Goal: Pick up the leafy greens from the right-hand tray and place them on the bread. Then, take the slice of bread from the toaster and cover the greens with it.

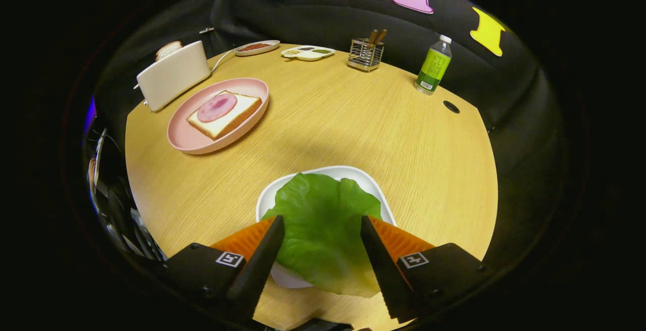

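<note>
tool (321, 232) – fingers spread wide, level

A broad, glossy green lettuce leaf (323, 225) with crinkled edges lies flat across a white rounded-square tray (363, 175) on the light wood table, its near end spilling over the tray's near rim. The gripper (322, 227) has its orange-backed black fingers spread wide, the leaf between them, with neither finger clearly pressing on it. Well beyond the fingers to the left, a square slice of white bread with a tan crust (225, 114), topped by a round pink slice of ham (217, 107), lies flat on a round pink plate (186, 139). Just behind that plate, a second slice of bread (168, 49) stands upright out of the slot of a white toaster (174, 74).
</note>
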Demonstrator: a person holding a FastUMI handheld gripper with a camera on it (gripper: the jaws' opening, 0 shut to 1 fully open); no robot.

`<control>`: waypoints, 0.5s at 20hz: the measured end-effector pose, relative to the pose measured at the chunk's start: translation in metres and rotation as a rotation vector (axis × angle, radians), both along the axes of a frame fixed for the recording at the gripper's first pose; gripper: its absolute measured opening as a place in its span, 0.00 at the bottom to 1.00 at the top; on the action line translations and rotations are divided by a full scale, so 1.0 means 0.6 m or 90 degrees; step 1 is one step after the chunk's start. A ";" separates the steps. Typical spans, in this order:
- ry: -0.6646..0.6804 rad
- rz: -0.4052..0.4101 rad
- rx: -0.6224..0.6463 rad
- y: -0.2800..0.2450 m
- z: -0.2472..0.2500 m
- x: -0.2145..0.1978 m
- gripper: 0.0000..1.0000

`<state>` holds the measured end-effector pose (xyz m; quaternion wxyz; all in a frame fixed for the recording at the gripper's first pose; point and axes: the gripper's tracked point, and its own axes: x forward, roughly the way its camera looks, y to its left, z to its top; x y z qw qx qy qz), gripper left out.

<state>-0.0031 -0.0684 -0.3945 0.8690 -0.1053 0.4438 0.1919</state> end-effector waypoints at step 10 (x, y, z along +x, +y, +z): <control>0.008 -0.022 0.022 0.004 -0.003 0.004 0.55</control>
